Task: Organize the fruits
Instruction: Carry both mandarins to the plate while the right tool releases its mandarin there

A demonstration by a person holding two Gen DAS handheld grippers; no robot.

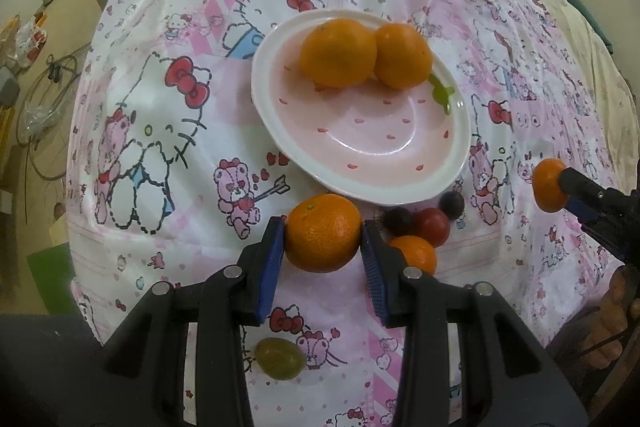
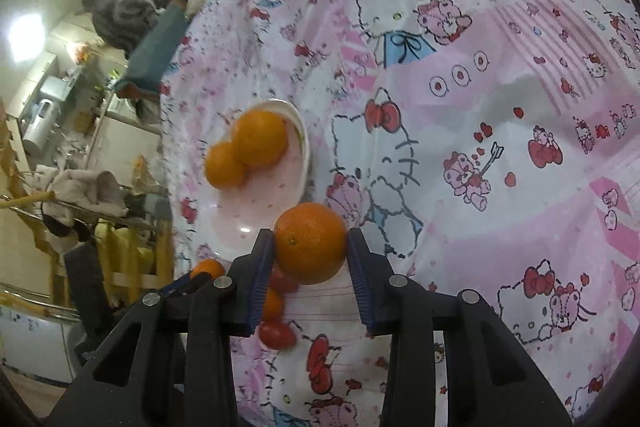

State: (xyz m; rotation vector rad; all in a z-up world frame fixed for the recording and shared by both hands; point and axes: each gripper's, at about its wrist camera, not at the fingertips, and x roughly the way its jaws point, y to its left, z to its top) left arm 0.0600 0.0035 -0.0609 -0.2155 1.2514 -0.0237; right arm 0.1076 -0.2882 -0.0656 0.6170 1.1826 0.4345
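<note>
My left gripper (image 1: 323, 227) is shut on a mandarin (image 1: 320, 243), held just above the cloth in front of the pink plate (image 1: 360, 183). Two oranges (image 1: 338, 53) sit side by side at the plate's far side. At the right edge of the left wrist view, my right gripper (image 1: 556, 185) is shut on another mandarin (image 1: 546, 187), lifted off the cloth. In the right wrist view that mandarin (image 2: 310, 251) sits pressed between both blue pads (image 2: 262, 267), and the plate (image 2: 302, 143) lies to the left with the two oranges (image 2: 258, 139) on it.
Loose fruit lies by the plate's near rim: two dark grapes (image 1: 398, 220), a red tomato (image 1: 434, 227), a small orange (image 1: 418, 253) and a green grape (image 1: 279, 358). The Hello Kitty cloth (image 1: 160, 131) drops off at the left. A grey cat (image 2: 120, 15) sits beyond the far edge.
</note>
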